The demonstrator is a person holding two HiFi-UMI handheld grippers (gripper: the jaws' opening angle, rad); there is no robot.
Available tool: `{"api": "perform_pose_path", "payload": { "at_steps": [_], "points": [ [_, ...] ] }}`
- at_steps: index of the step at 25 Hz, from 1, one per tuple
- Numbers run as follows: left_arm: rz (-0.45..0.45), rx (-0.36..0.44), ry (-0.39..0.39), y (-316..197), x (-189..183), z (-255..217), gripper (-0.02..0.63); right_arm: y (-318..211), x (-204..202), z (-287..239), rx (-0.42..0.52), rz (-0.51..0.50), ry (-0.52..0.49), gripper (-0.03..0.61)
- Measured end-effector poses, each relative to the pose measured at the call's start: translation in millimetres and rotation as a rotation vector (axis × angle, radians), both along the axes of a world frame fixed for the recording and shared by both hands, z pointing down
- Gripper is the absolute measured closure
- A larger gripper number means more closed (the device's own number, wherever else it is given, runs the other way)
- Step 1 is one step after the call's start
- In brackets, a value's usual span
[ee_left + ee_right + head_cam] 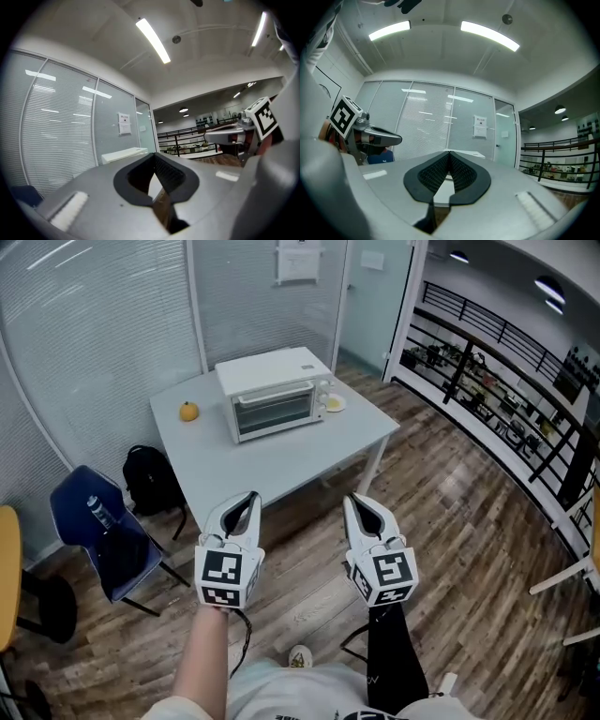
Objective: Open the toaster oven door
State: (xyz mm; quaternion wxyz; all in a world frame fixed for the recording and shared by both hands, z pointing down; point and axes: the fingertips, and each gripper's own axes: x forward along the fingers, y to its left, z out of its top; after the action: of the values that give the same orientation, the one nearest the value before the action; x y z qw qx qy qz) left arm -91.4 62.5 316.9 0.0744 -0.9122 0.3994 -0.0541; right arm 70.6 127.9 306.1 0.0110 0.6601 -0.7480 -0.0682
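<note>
Wood-plank floor (pixel 450 493) ran under a white tabletop (pixel 272 460); blind-covered glass walls (pixel 94 324) stood behind, a blue chair (pixel 75 498) and black backpack (pixel 152 479) beside it.

Looks steeply down from head height, over the left gripper (pixel 251 498) and right gripper (pixel 351 502), at the toaster oven (pixel 275 393) well ahead. Rides low on each gripper, facing along its jaws and tilted up toward the ceiling (pixel 187 51). Shares toaster oven top and wall notice (pixel 298 261) among all three.
</note>
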Motion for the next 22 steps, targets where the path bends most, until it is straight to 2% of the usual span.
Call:
{"api": "perform_pose_path", "payload": {
  "at_steps": [5, 12, 22],
  "points": [
    [-0.013, 0.002, -0.01, -12.2, 6.8, -1.9, 0.555, -13.2, 15.7, 1.3, 0.003, 0.005, -0.021, 0.575],
    [-0.025, 0.009, -0.007, -39.5, 10.8, -4.3, 0.555, -41.0, 17.1, 1.8, 0.005, -0.009, -0.016, 0.575],
    [-0.017, 0.003, 0.022, -136.2, 30.2, 1.5, 0.555, -134.4, 32.7, 10.5, -0.021, -0.01, 0.009, 0.575]
  ]
}}
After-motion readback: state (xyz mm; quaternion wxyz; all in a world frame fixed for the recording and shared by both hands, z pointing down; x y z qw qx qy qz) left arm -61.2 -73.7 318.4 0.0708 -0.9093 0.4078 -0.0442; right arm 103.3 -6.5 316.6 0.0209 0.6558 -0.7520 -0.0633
